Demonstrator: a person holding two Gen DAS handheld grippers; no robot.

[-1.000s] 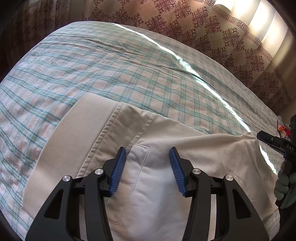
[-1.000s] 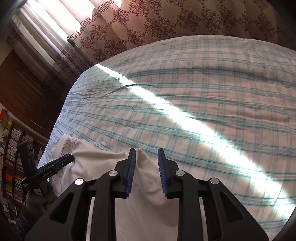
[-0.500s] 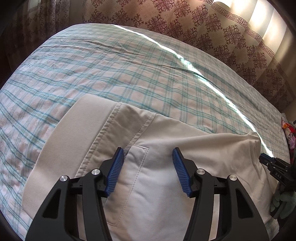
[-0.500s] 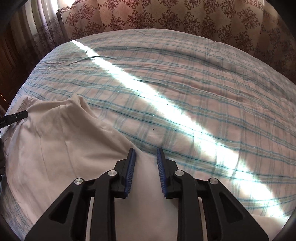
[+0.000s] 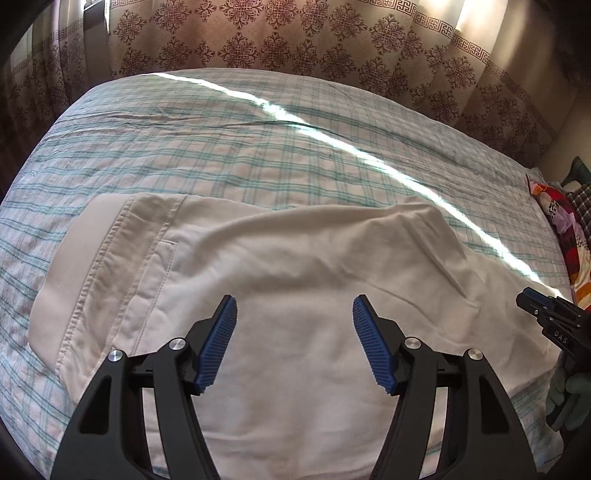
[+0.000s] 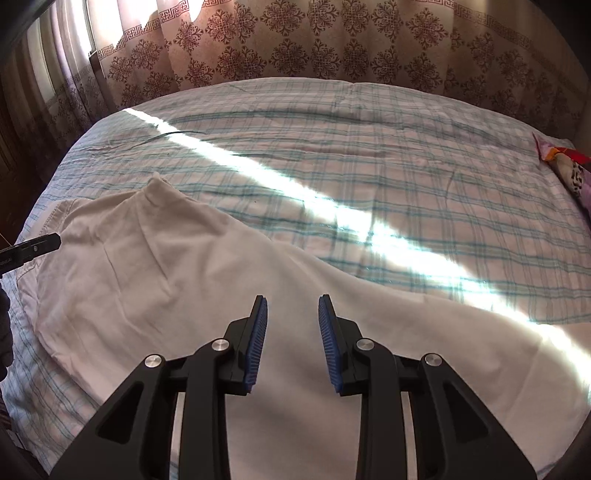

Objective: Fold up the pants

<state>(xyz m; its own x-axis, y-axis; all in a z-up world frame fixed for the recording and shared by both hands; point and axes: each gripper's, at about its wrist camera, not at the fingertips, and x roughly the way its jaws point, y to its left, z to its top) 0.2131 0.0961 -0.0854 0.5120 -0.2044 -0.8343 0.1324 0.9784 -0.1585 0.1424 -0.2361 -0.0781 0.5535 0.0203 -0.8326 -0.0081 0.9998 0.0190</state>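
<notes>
Our left gripper (image 5: pixel 294 341) hangs over the pants (image 5: pixel 295 266) with its blue pads spread wide and nothing between them. Our right gripper (image 6: pixel 291 341) also stands apart at the pads, less widely, holding nothing above the cloth.

The cream pants lie flat on the bed (image 5: pixel 258 147), on its near half. In the left wrist view their long axis runs from 9 o'clock to 3 o'clock: the waistband (image 5: pixel 70 258) sits at 9 o'clock with a stitched pocket (image 5: pixel 155 280) just beside it, and the legs stretch toward 3 o'clock. In the right wrist view the cloth runs from 9 o'clock down toward 4 o'clock, with a raised fold peaking at 10 o'clock.

The leg ends are cut off by the frame edge in both views, and we cannot tell how many layers lie stacked. Both grippers' bodies hide the nearest cloth.

In the left wrist view the right gripper's tip shows at 3 o'clock, with a gloved hand (image 5: pixel 567 398) below it, partly cut off. Both tools point forward and downward across the bed toward the curtain (image 5: pixel 295 33). A colourful cushion (image 5: pixel 565 236) lies at the bed's 3 o'clock edge.
</notes>
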